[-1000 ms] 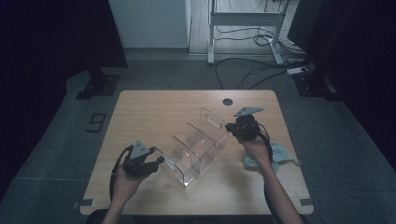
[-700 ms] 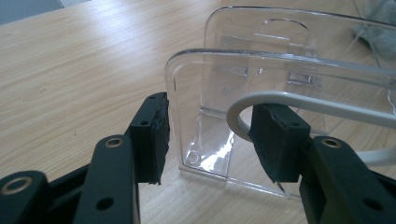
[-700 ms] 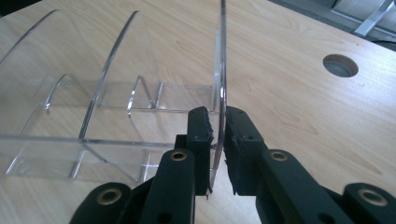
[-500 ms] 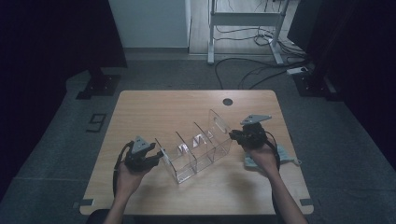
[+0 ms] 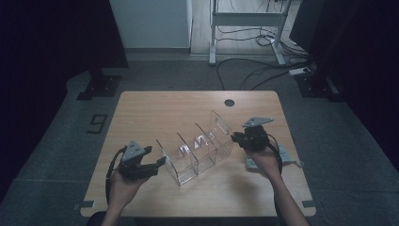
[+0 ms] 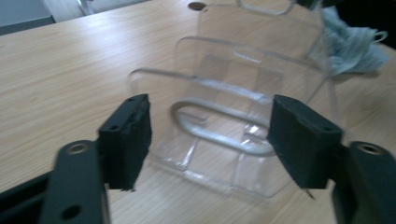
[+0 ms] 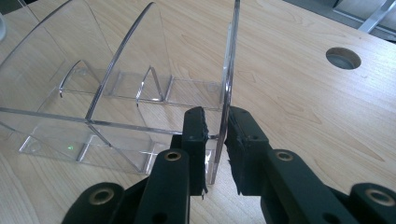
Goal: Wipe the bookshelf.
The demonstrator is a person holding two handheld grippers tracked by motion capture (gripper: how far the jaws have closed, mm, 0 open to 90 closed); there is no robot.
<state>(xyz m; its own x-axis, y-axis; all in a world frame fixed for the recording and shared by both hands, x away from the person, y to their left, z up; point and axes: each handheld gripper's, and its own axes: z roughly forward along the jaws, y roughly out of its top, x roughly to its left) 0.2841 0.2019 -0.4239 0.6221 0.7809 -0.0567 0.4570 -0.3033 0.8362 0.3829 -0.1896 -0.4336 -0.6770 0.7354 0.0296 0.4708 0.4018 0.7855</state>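
A: Where's the clear acrylic file organizer (image 5: 197, 150)?
B: Centre of the wooden table (image 5: 160, 108). The right gripper (image 5: 236, 138) pinches its tallest end panel (right of centre); the left gripper (image 5: 161, 161), lower left, jaws just opened wide, holds nothing.

Left gripper (image 5: 157, 165) sits at the near left, level, pointing right; its jaws have just been opening and stand wide apart. Right gripper (image 5: 235, 138) at the right points left, jaws nearly closed.
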